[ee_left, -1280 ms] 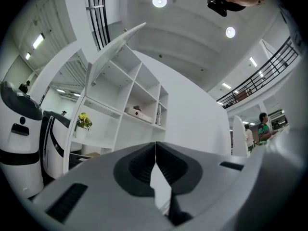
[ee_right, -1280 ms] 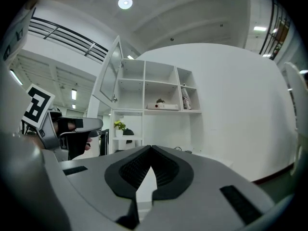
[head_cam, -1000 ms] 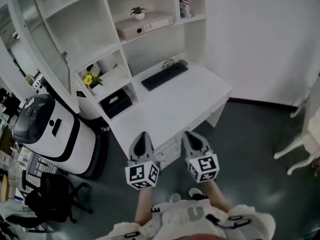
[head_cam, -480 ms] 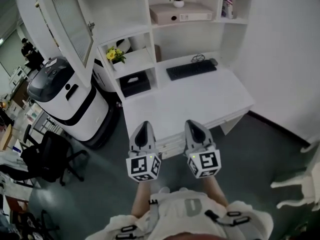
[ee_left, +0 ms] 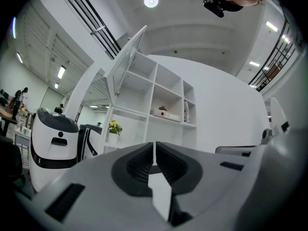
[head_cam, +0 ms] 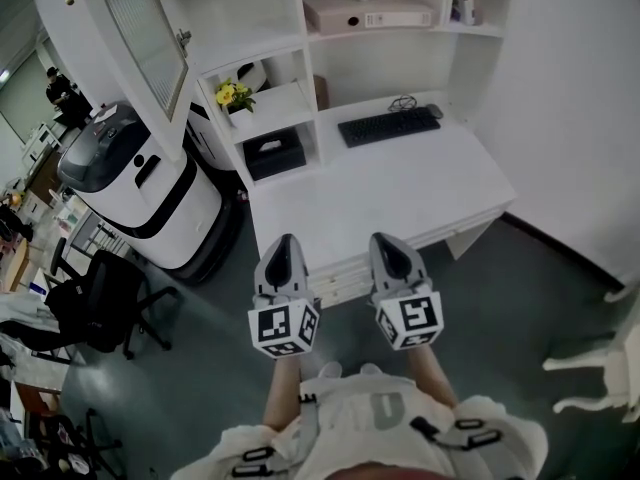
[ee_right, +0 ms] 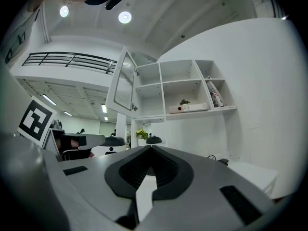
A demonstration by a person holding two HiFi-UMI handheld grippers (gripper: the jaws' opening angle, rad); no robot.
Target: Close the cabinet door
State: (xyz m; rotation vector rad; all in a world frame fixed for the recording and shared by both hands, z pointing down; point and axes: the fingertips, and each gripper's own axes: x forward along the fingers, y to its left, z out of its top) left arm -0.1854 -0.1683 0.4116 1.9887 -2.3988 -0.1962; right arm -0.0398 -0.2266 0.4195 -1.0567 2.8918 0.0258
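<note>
The cabinet door [head_cam: 140, 33] hangs wide open up high, past the far left corner of the tabletop [head_cam: 420, 188]. I think I should lift one gripper to its outer edge, lay the shut jaws flat on the frame, and push it slowly round to the right till it meets the shelves [head_cam: 255, 46]. My left gripper [head_cam: 283, 243] and right gripper [head_cam: 386, 240] float side by side by the near edge of the tabletop, pointing level and forward, well apart from the door, each with its jaws pressed together on nothing.

Grey left gripper [head_cam: 283, 240] and right gripper [head_cam: 386, 240] each bear 1 black-and-white marker cube [head_cam: 283, 329]; white top [head_cam: 385, 423], black straps [head_cam: 441, 441].
</note>
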